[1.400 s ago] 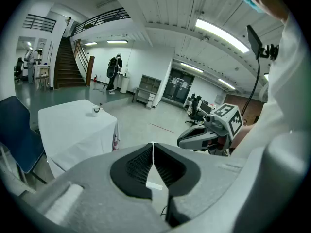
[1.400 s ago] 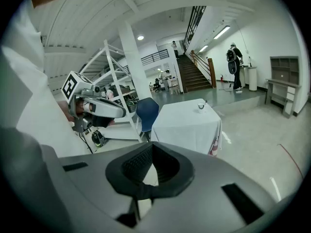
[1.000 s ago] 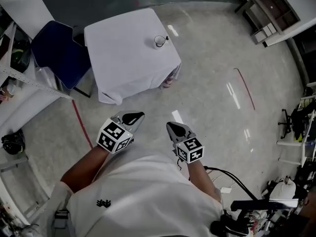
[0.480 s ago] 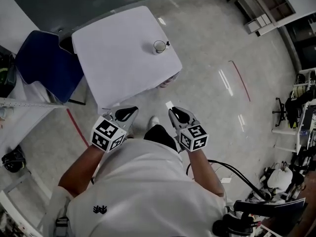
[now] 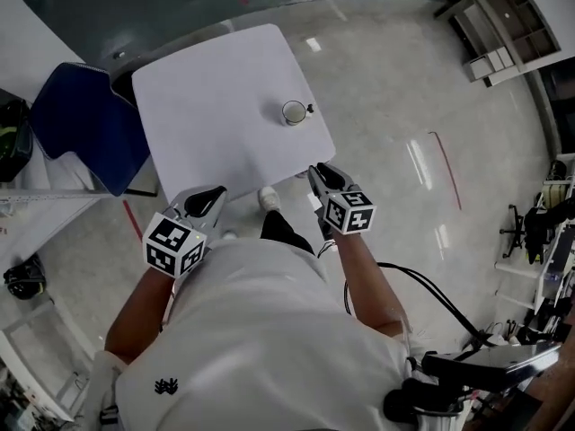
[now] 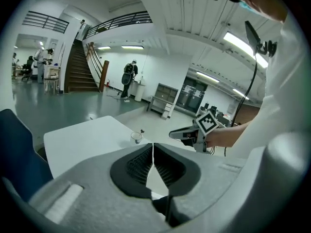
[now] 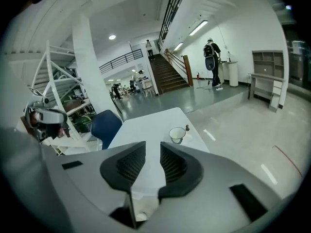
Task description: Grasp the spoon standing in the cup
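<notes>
A clear glass cup (image 5: 293, 112) stands near the right edge of the white table (image 5: 216, 106), with a spoon (image 5: 308, 109) leaning in it, dark handle end up. Both grippers hover at the table's near edge, well short of the cup. My left gripper (image 5: 216, 190) is shut and empty; in its own view the left gripper (image 6: 153, 145) has its tips touching, with the cup (image 6: 136, 137) far ahead. My right gripper (image 5: 317, 170) is opening. In its own view the right gripper (image 7: 152, 147) shows a gap with nothing in it, and the cup (image 7: 177, 134) and spoon (image 7: 187, 128) lie ahead to the right.
A blue chair (image 5: 76, 133) stands at the table's left side. The floor (image 5: 404, 88) around is glossy grey with red tape marks. Shelving (image 5: 503, 16) sits at the far right, and cables and equipment (image 5: 449, 384) lie behind the person.
The person has walked up to the table, so the cup is nearer. Both grippers now reach the table's near edge. The left gripper has drifted down and left in the picture.
</notes>
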The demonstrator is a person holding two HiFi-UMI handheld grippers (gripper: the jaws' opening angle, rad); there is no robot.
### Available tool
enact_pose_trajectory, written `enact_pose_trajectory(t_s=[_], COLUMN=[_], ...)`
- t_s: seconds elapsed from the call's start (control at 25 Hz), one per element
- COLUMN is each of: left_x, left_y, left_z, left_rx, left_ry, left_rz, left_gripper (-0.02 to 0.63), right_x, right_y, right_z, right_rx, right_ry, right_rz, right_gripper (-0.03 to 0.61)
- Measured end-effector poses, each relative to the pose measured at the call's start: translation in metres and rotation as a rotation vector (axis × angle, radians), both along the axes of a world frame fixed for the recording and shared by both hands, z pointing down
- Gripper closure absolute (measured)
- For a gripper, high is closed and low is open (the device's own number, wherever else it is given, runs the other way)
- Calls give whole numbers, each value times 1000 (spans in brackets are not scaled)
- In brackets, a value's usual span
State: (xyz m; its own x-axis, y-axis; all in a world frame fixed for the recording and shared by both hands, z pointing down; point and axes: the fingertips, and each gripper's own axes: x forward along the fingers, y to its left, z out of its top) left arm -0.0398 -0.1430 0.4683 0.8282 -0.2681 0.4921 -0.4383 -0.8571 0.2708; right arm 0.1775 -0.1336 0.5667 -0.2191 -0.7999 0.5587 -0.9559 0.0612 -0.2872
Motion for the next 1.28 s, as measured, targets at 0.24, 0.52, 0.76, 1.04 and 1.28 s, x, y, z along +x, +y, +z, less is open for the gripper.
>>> enact_pose_trajectory(t_s=[0.24,0.52,0.76,1.04,1.28], left_x=[47,74,80,78,75], left_y=[-61,-104,-125,-135,-129], left_z=[-20,-12,-10,-6,-6], left_rx=[32,22,25,25,35], left_ry=[-28,-79,-116,-143,-144], left_rz=[-110,-232,-313,-368,-395], left_gripper=[597,597,597,597,597], right_x=[68,110,110,98,97], right_y=[-93,-165,-195,-209,-209], right_z=[38,100,139,158,159], right_rx=[-49,-117,-173,-203,-189], right_ry=[-41,-99,-161,-176,-146], right_rz=[-27,-61,-102,-152,-176], right_gripper=[452,431,425,473,529])
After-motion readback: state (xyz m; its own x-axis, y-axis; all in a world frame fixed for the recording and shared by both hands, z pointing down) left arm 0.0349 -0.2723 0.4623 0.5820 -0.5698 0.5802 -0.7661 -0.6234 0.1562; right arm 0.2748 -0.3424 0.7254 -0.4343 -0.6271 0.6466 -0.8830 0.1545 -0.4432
